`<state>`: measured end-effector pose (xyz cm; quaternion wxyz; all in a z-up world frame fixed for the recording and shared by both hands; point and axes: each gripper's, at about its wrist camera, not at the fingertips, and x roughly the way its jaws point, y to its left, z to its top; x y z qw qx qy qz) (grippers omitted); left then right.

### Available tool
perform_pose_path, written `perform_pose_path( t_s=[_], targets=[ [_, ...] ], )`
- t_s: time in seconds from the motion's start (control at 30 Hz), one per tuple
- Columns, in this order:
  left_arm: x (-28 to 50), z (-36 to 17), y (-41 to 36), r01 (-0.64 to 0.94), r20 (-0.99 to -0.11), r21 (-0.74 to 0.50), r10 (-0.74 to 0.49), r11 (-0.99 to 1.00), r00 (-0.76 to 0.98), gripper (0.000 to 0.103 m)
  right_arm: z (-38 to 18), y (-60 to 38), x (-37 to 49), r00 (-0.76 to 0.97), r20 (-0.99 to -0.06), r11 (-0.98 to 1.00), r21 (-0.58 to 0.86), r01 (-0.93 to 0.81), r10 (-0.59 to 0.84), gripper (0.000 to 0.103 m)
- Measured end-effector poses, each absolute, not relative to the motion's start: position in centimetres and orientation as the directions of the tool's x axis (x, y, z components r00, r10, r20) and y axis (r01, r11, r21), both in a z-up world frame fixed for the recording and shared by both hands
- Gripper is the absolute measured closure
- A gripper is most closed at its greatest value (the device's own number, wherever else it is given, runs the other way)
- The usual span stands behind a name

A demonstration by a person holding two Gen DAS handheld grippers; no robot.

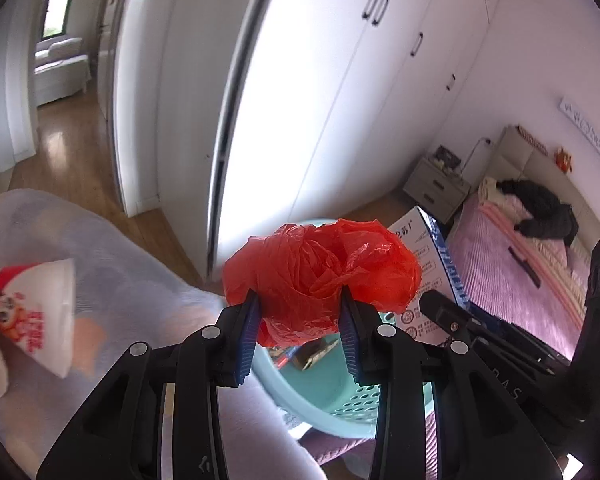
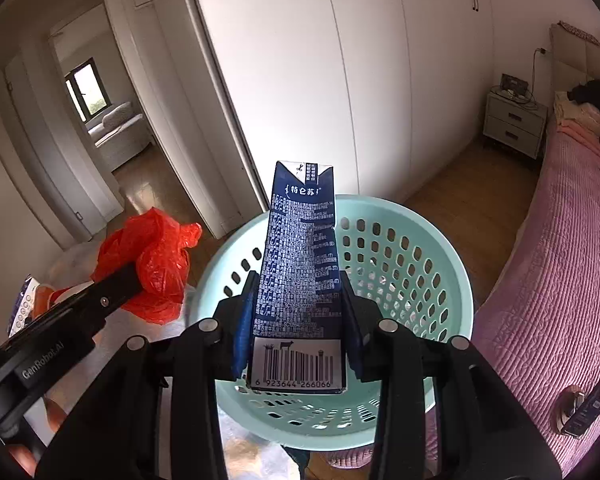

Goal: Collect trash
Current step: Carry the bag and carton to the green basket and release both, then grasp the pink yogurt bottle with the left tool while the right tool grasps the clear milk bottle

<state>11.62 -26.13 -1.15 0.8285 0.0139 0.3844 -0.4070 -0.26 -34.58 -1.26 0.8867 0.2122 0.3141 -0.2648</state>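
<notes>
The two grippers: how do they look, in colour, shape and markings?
Both the left gripper and the right gripper are matte black, with angular linkage arms joined by round silver pins. Each ends in two flat fingers lined with ribbed blue pads. In the right wrist view, the left gripper's side bar carries white lettering that reads roughly "GenRobot.AI". No cables or sleeves show.

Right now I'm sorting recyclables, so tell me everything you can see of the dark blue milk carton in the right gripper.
The dark blue milk carton is a tall, slim paperboard box printed with dense white text, white Chinese lettering near its top and a white barcode panel at its near end. It looks intact, its top flaps folded flat. The right gripper is shut on it, pads pressing both long sides, and holds it over the pale green perforated plastic basket, touching nothing else.
</notes>
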Motion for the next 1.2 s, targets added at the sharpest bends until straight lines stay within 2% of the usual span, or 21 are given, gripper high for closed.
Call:
perform_pose_path(
  t_s=[0.27,0.43,0.9,1.2],
  targets=[
    [12.2,-4.7,-30.2,0.694,-0.707,-0.266,-0.625,0.669,0.33,0.066,-3.9,-37.2,-0.3,0.614,-0.719,0.727,0.225,0.649,-0.326,0.068],
    [12.0,-4.4,-29.8,0.708,-0.686,-0.256,-0.64,0.658,0.347,0.031,-4.6,-37.9,-0.1,0.621,-0.726,0.728,0.25,0.639,-0.296,0.062],
    [10.5,0.1,-21.4,0.666,-0.583,-0.301,-0.685,0.682,0.437,0.03,-1.4,-34.1,-1.3,0.69,-0.667,0.786,0.254,0.564,-0.28,0.062],
    [7.8,3.9,-8.9,0.585,-0.526,-0.236,-0.609,0.776,0.594,0.029,1.9,-26.2,-0.2,0.769,-0.612,0.88,0.246,0.407,-0.185,0.062]
  ],
)
